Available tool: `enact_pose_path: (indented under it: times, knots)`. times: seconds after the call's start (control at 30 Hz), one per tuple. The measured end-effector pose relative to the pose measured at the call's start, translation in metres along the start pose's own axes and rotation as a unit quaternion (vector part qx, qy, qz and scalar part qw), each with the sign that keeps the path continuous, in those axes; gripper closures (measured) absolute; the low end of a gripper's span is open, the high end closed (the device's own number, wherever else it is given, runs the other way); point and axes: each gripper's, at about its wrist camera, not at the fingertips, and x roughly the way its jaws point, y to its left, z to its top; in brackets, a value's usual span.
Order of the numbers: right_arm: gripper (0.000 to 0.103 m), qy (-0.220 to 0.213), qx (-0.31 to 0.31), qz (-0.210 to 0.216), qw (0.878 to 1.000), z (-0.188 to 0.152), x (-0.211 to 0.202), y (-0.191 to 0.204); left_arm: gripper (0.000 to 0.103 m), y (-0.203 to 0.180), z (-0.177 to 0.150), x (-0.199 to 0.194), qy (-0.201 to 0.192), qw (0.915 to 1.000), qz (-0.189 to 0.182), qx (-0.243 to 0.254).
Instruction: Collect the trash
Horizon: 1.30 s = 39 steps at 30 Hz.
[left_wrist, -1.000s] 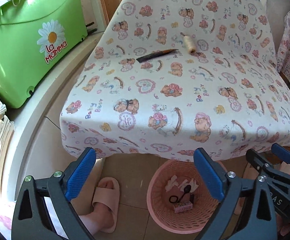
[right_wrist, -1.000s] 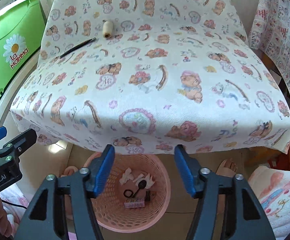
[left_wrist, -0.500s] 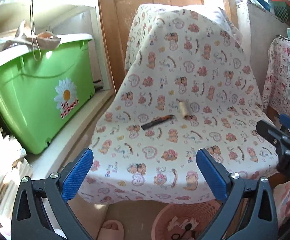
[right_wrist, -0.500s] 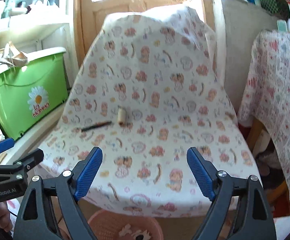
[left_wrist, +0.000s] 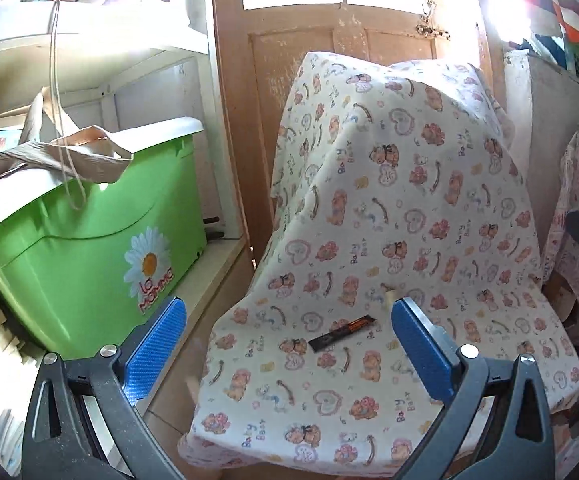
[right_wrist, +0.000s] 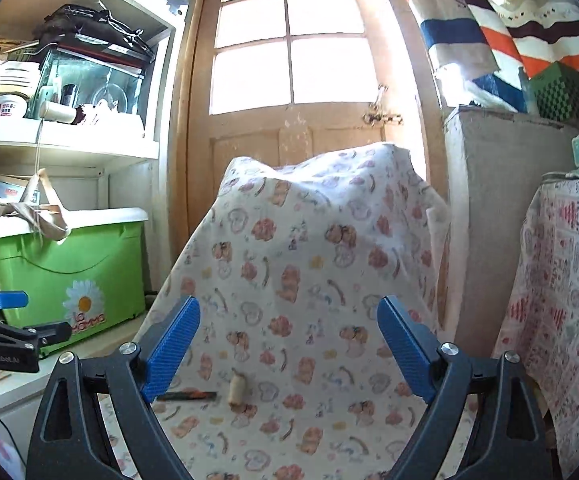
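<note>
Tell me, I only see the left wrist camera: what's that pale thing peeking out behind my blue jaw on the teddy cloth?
Observer: A small cream spool. It lies on the cloth just right of the dark wrapper, not touching it.
Operator: Is my other grabber holding anything?
Observer: No. The right gripper has its jaws wide apart. They have just been opening, and nothing is between them.
</note>
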Motion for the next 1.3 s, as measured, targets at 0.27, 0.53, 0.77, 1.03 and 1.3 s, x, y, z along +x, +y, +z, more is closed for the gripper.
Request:
enact_pose_path:
  times: [0.27, 0.53, 0.77, 1.03, 1.3]
  knots:
    - [0.011, 0.051, 0.064, 0.026, 0.996, -0.023, 0.034, -0.024, 0.001, 0.019, -0.021, 0.054, 0.046, 0.9981, -0.023, -0.033]
    - [0.003, 0.212, 0.11, 0.06, 0.969, -0.051, 0.088, -0.035, 0.001, 0.025, -0.033, 0.072, 0.073, 0.9967, 0.007, -0.033]
    - [0.003, 0.13, 0.031, 0.002, 0.991, -0.048, 0.092, -0.012, 0.001, 0.024, -0.038, 0.094, 0.086, 0.9961, 0.013, -0.016]
    - [0.003, 0.222, 0.06, 0.014, 0.973, -0.062, 0.119, -0.008, 0.003, 0.007, -0.052, 0.135, 0.137, 0.989, -0.052, 0.018]
    - [0.003, 0.263, 0.039, 0.007, 0.964, -0.08, 0.131, -0.002, 0.016, -0.012, -0.071, 0.179, 0.168, 0.9787, -0.092, 0.074]
